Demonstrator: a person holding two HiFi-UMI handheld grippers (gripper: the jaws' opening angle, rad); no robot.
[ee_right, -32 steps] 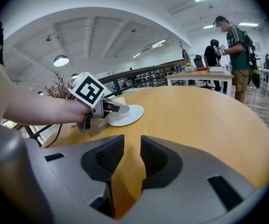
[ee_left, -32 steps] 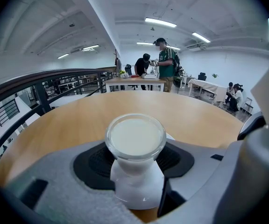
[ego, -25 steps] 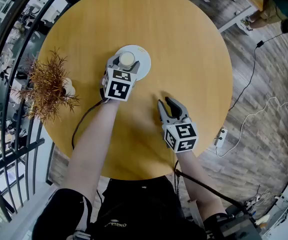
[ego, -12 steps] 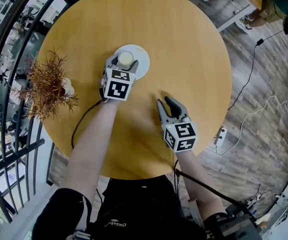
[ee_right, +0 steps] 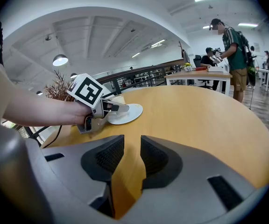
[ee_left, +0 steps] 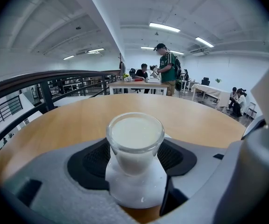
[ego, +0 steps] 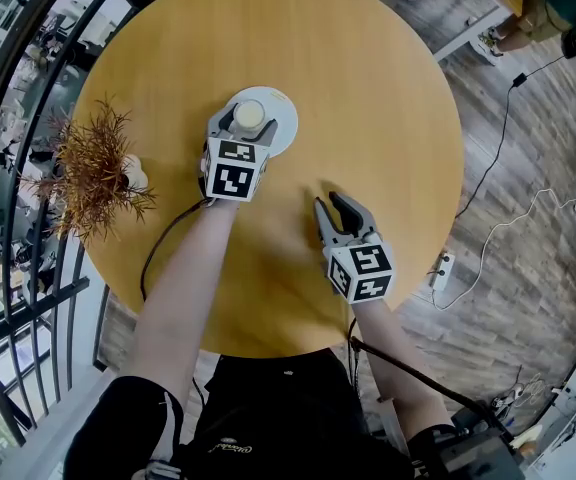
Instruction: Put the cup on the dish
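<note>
Left tongs (ego: 248, 123) just opened wide around cup (ee_left: 135, 139) of white liquid on dish (ego: 288, 113), right tongs (ego: 329, 205) narrow, empty

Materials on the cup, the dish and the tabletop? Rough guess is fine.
Cup: looks like clear glass, glossy; the rim is see-through and the white fill shows through the wall.
Dish: white, smooth, slightly shiny; likely glazed ceramic, though plastic can't be ruled out.
Tabletop: wood-look, satin; faint grain lines, could be veneer or laminate.
</note>
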